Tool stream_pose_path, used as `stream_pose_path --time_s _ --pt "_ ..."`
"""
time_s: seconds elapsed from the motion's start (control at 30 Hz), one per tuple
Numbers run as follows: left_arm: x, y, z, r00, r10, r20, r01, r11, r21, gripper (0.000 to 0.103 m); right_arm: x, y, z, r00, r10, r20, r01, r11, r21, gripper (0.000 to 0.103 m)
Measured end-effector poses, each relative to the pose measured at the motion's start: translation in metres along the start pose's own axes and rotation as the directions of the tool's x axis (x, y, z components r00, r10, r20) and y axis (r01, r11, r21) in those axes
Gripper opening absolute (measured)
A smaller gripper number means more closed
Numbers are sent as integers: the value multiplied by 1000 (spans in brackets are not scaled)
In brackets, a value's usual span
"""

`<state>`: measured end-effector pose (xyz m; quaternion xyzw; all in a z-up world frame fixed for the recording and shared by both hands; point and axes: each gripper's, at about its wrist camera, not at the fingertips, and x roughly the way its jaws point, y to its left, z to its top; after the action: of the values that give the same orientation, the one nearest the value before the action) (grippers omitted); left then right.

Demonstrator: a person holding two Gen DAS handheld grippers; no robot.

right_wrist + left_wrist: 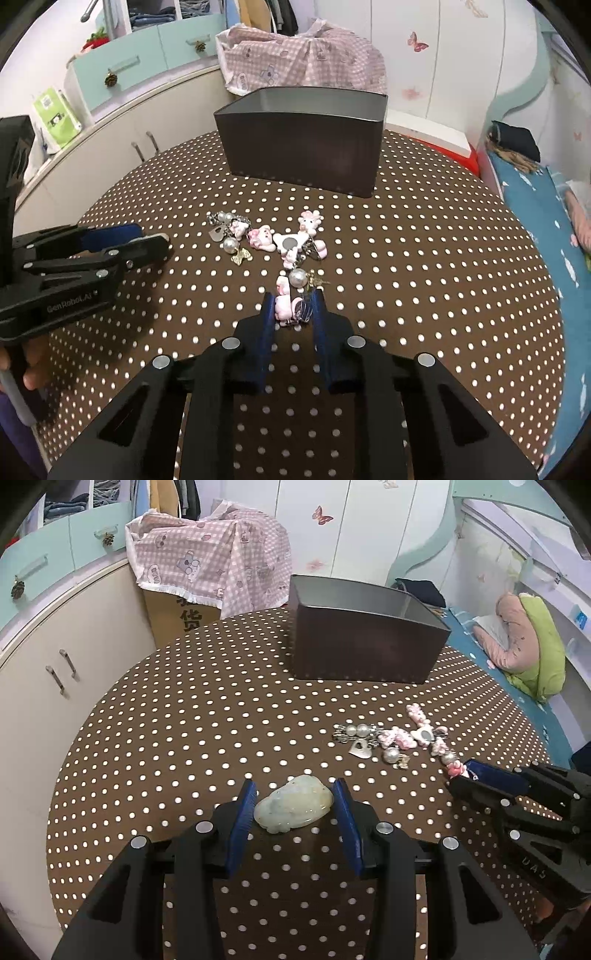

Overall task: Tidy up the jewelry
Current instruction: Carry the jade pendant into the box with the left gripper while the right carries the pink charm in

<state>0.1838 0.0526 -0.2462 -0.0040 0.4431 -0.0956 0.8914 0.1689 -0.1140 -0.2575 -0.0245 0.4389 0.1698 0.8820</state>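
Note:
A pale green jade pendant [293, 805] lies on the dotted tablecloth between the blue pads of my left gripper [294, 799]; the pads stand close on both sides, with small gaps. A pink charm bracelet with pearls [280, 243] lies spread out mid-table and also shows in the left wrist view [399, 736]. My right gripper [293, 308] has its pads around the near end of the bracelet [291, 308], pressing on it. A dark open box [303, 140] stands at the far side of the table, also in the left wrist view [365, 635].
The round table [184, 720] has a brown white-dotted cloth. A pink checked cloth [214, 561] covers a carton behind it. White cabinets [55, 664] stand to the left, a bed with blue sheet [535, 229] to the right.

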Motion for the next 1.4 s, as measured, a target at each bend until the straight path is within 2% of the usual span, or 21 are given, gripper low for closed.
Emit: stream_pose_path --time_s 0.2,0.4,0.47,0.57,0.77,0.9,1.0,1.2,1.4 --pt "-8 -9 5 999 -44 17 44 999 0 41 -17 -10 -5 1000 8 21 -8 1000 16 21" --pt "-25 -15 26 993 -97 68 96 995 13 41 -40 -18 12 996 19 87 -20 1000 20 21" --pt "-31 -17 37 989 -119 87 118 993 15 41 -46 -23 24 993 21 114 -24 999 27 21" --pt "-39 -20 55 986 -117 121 114 993 34 41 -54 -28 44 988 25 153 -30 999 28 21" --pt "-54 -26 112 972 -139 191 128 989 68 41 -58 -45 95 976 39 214 -52 997 56 21" --pt "-36 -28 145 975 -152 161 144 988 60 41 -44 -56 124 977 55 208 -73 994 77 21" --pt "-7 -26 160 981 -167 96 165 986 29 41 -25 -62 137 982 66 175 -83 992 93 21" --pt "39 -20 163 990 -143 5 143 990 -2 41 12 -59 148 991 64 114 -73 994 82 21" --pt "53 -20 158 991 -135 -25 135 991 -1 41 31 -58 149 994 73 83 -80 994 79 21"
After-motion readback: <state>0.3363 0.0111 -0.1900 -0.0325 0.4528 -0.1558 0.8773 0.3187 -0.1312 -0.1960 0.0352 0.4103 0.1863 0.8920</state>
